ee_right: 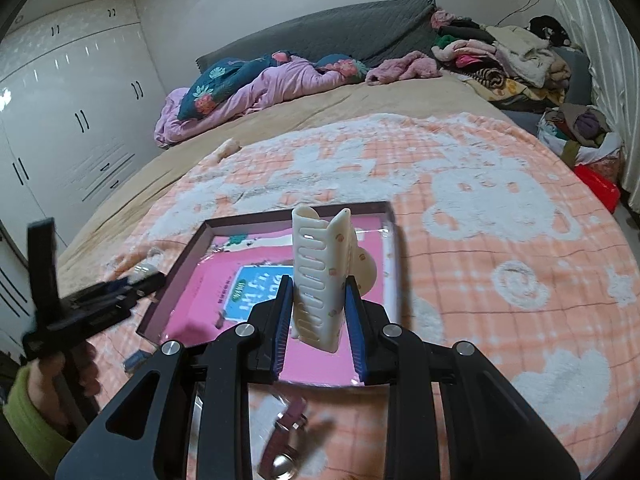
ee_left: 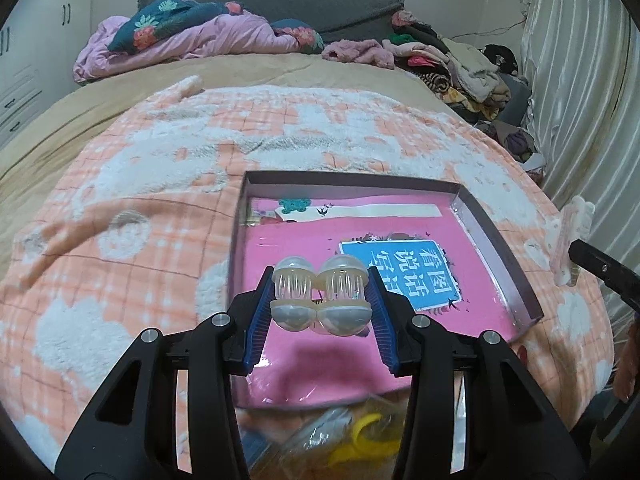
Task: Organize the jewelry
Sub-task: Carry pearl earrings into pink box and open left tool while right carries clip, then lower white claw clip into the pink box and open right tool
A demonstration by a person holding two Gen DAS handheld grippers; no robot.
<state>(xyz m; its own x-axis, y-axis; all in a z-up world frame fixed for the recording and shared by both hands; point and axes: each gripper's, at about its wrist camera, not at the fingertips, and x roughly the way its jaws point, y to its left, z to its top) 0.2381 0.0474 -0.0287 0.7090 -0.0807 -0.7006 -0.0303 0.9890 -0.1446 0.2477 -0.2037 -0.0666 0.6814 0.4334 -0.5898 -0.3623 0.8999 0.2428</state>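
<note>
White wardrobe doors [ee_right: 60, 128] line the room at my nine o'clock, and pleated pale curtains [ee_left: 580, 80] hang at three o'clock. Ahead spreads the wide bed [ee_right: 320, 108] with its tan cover, a grey headboard cushion at twelve o'clock, a crumpled lilac and floral quilt [ee_left: 192, 36] before it, and a heap of mixed clothes [ee_left: 460, 64] toward two o'clock. Over the near half of the bed lies a fleecy peach-and-white checked blanket [ee_left: 120, 208]. On that blanket sits a shallow rectangular box lid [ee_left: 500, 240] with dark walls, its floor covered by a pink printed sheet bearing a blue label.

My left gripper [ee_left: 320, 292] hovers above the near part of that lid, its blue-padded fingers [ee_left: 260, 320] clamped on a translucent twin-domed plastic hair claw clip [ee_left: 320, 296], pinched from both sides. My right gripper [ee_right: 316, 312] hangs over the lid's near edge at about six o'clock, its fingers [ee_right: 282, 320] clenched around a cream plastic hair claw clip with slotted teeth [ee_right: 320, 272], held upright and tilted slightly. Blurred below my left gripper, at six o'clock, lies something yellow [ee_left: 364, 440]; I cannot tell what it is.
</note>
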